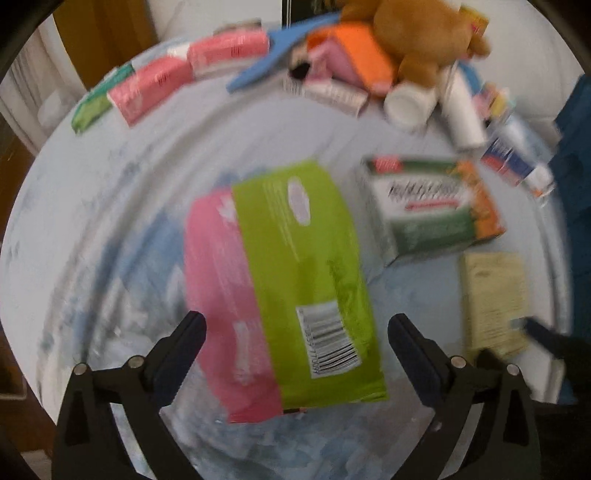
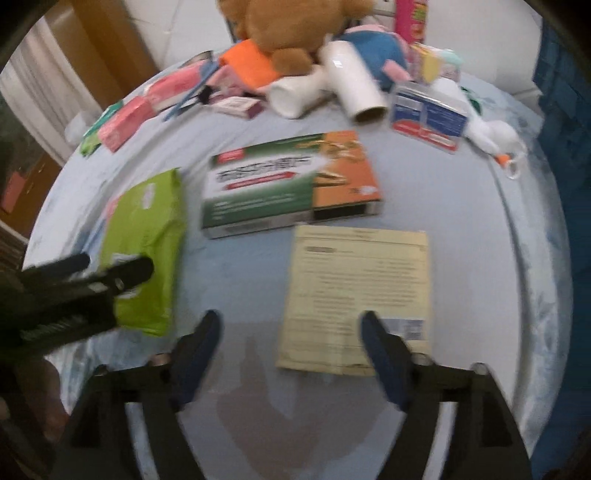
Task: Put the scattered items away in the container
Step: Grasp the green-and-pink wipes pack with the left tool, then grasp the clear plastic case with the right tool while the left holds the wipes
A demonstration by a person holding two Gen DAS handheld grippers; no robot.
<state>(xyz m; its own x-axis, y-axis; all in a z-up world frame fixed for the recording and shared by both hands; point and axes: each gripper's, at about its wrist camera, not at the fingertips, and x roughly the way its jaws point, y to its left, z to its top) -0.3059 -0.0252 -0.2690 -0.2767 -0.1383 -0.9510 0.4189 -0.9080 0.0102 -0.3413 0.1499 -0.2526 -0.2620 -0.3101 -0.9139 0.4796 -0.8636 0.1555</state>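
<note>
At the bottom of the left wrist view the left gripper (image 1: 297, 330) holds its fingers spread wide around the near end of one soft green-and-pink plastic pack (image 1: 284, 291), not pinching it. The right gripper (image 2: 290, 332) is likewise agape over the pale blue tabletop (image 2: 480, 221), one finger above one flat cream paper packet (image 2: 360, 295). Mid-frame lies one green-and-orange cardboard box (image 2: 291, 181). Farther up — two pink packets (image 1: 192, 70), two white tubes (image 2: 328, 85), one brown plush bear (image 2: 288, 26). A dark blue container (image 2: 565, 118) edges the right side.

Soft, even indoor light; both fisheye views are motion-blurred and bend at the rims, with a faint shadow, perhaps the tool's, between the right jaws.
</note>
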